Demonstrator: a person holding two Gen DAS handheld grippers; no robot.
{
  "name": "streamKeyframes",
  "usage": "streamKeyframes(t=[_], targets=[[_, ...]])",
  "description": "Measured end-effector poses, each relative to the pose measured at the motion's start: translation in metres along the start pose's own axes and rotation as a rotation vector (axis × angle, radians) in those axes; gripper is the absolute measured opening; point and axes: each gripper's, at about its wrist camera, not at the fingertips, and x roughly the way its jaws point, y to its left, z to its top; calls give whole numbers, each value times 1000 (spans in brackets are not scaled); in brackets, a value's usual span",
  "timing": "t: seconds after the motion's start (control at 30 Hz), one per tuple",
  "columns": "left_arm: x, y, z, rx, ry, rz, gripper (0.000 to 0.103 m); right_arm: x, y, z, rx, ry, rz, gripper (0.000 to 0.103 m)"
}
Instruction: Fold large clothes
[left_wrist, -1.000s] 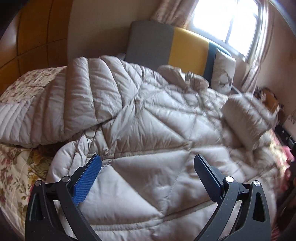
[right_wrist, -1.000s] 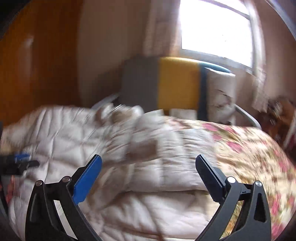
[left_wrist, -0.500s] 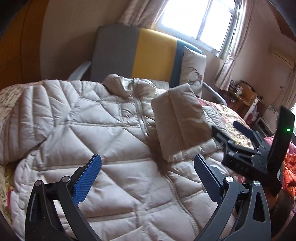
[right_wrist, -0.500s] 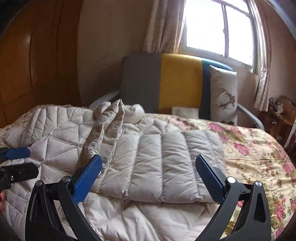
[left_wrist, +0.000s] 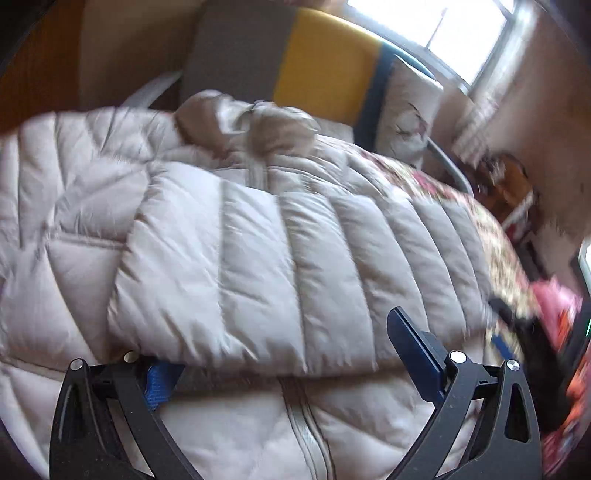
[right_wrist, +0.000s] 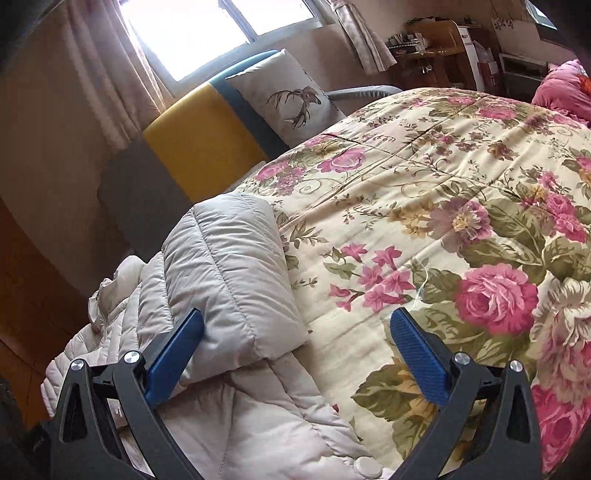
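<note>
No writing, label, brand or number can be read in either view. The pillow (right_wrist: 291, 98) bears only a drawn antlered deer head, not text, and the boxes on the far shelf (right_wrist: 439, 48) are too small to make out.

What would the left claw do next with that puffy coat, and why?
Probably close the left gripper on the folded sleeve edge. It is open, one finger already tucked under that edge, the other clear. The sleeve lies across the down jacket; the right gripper is open too.
</note>
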Motion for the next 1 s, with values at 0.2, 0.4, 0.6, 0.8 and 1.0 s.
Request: streamKeyframes(t=[0.2,0.4,0.6,0.8,1.0], targets=[[-19,33,27,-145,-81,-57,10,-6,-11,0,58,-21,67,101],[-38,61,21,-46,-162,74,10,-5,-10,0,54,-22,59,101],[-18,91,-6,-101,-157,65,10,1,4,2,-15,51,-57,101],[-22,107,-8,-140,-148,7,11,-6,78,17,-296,-1,-7,101],[-18,107,-8,-162,-143,-26,14,78,100,28,-384,112,-202,101]])
